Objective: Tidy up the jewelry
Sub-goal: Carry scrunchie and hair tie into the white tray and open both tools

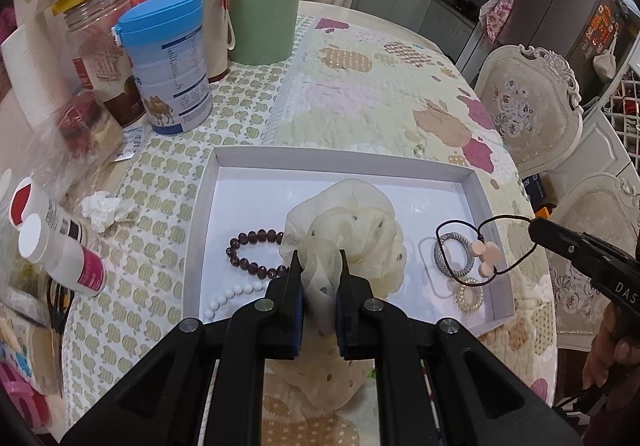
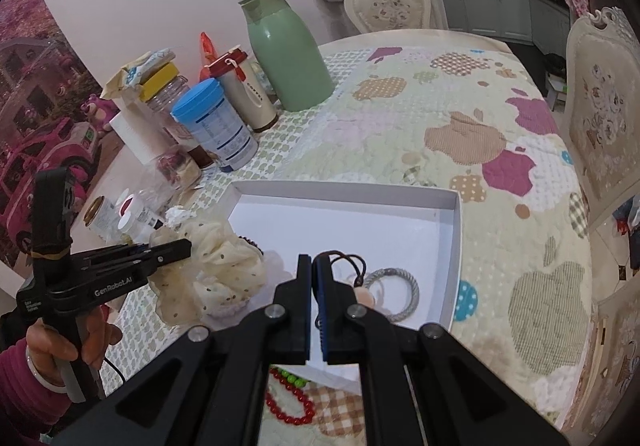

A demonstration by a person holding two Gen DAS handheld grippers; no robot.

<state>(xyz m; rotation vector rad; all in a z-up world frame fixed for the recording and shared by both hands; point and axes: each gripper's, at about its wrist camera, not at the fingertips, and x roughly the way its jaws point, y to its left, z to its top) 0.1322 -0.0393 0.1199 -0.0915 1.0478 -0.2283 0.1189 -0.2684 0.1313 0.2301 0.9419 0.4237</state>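
Cream dotted scrunchie (image 1: 344, 242), pinched between the nearly closed jaws of the left gripper (image 1: 319, 260), hangs partly over the near rim of the white tray (image 1: 400, 159), beside a dark bead bracelet (image 1: 252, 254) lying inside. Right gripper (image 2: 311, 260), jaws almost together on the thin black hair tie (image 1: 480, 250) with its pink flower charm, holds that loop above a grey ring (image 2: 394, 292) at the tray's right end. Good practice: lower each piece onto bare tray floor, well apart, before releasing, lest cord and beads tangle.
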